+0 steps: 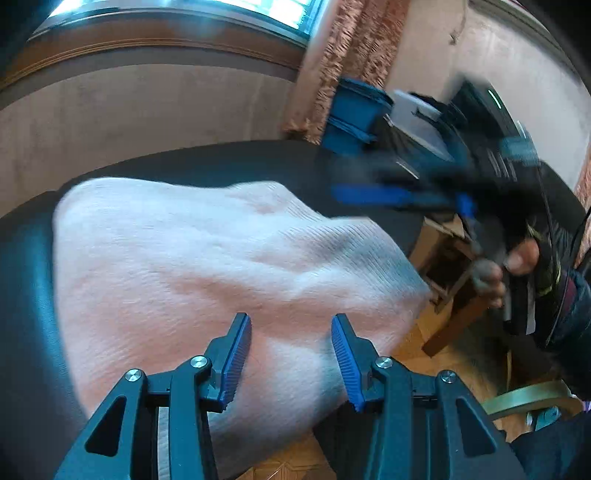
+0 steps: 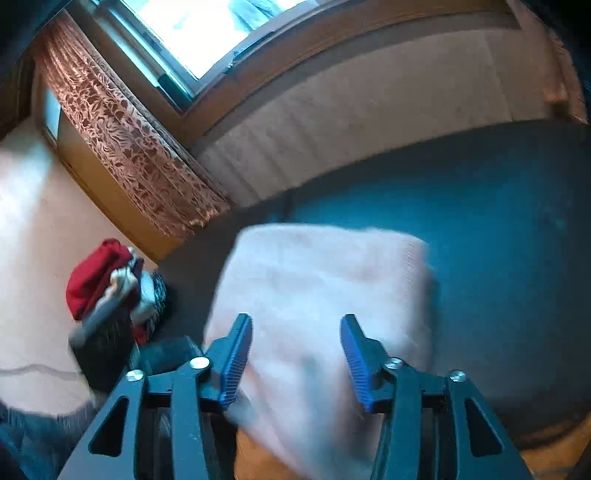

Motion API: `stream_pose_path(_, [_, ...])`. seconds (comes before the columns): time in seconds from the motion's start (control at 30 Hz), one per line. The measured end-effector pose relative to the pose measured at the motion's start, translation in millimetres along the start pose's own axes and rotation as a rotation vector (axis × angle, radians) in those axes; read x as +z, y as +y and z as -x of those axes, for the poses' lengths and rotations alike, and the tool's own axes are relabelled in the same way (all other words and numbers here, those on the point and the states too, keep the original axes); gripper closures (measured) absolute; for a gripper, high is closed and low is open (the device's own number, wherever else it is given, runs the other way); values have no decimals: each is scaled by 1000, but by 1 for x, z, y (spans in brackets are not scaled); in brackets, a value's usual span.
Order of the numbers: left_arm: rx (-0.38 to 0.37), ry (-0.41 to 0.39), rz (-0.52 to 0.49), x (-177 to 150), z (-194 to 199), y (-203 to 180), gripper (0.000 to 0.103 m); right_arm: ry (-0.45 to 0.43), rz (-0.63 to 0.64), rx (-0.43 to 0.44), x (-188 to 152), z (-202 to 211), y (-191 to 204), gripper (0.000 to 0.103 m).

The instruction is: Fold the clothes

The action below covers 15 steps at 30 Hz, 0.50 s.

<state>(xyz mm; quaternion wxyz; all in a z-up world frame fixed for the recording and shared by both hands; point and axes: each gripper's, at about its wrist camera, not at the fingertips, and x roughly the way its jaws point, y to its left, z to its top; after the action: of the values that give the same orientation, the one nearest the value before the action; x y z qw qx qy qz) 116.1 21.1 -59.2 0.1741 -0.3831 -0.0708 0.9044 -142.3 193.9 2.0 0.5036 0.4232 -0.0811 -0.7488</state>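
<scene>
Below both grippers, a pink knitted garment (image 1: 221,258) lies folded on the dark surface (image 2: 498,240). Left gripper (image 1: 291,325): jaws parted, gripping nothing, cloth beneath and beyond the tips. Right gripper (image 2: 296,325): likewise parted and empty above the garment's near edge.

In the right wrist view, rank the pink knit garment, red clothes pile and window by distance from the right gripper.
From the right gripper:
1. Pink knit garment, directly under the fingers.
2. Red clothes pile, off to the left.
3. Window, top, across the room.
</scene>
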Motion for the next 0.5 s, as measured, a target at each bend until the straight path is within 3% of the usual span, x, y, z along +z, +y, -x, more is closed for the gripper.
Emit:
stream_pose_path(0.03, [-6,11,-7,-1,-6,-4,56,-10,-58,36,3,-22,3,43])
stream_pose_path(0.1, [-20,59,16,-10,-21,-7,54,-37,-172,85,5,-53,-6,30])
stream_pose_path(0.17, [-15,66,46,-18,-30,-6,54,-53,-217,-15,4,-83,-22,29])
stream_pose_path(0.2, [-15,53,49,-21,-31,-7,54,-63,-236,-64,3,-96,-31,35])
stream_pose_path(0.23, [-15,40,53,-23,-32,-8,54,-90,-226,-101,-1,-99,-42,48])
stream_pose_path(0.27, [-15,27,56,-25,-33,-8,54,-143,-192,-144,-5,-98,-49,91])
stream_pose_path(0.3, [-18,23,62,-25,-34,-8,54,-163,-202,-175,-9,-96,-60,103])
stream_pose_path(0.37, [-34,16,74,-24,-36,-6,54,-171,-346,-32,-11,-92,-89,103])
stream_pose_path(0.5, [-54,1,111,-20,-28,-1,55,-136,-236,-68,-5,-97,-81,103])
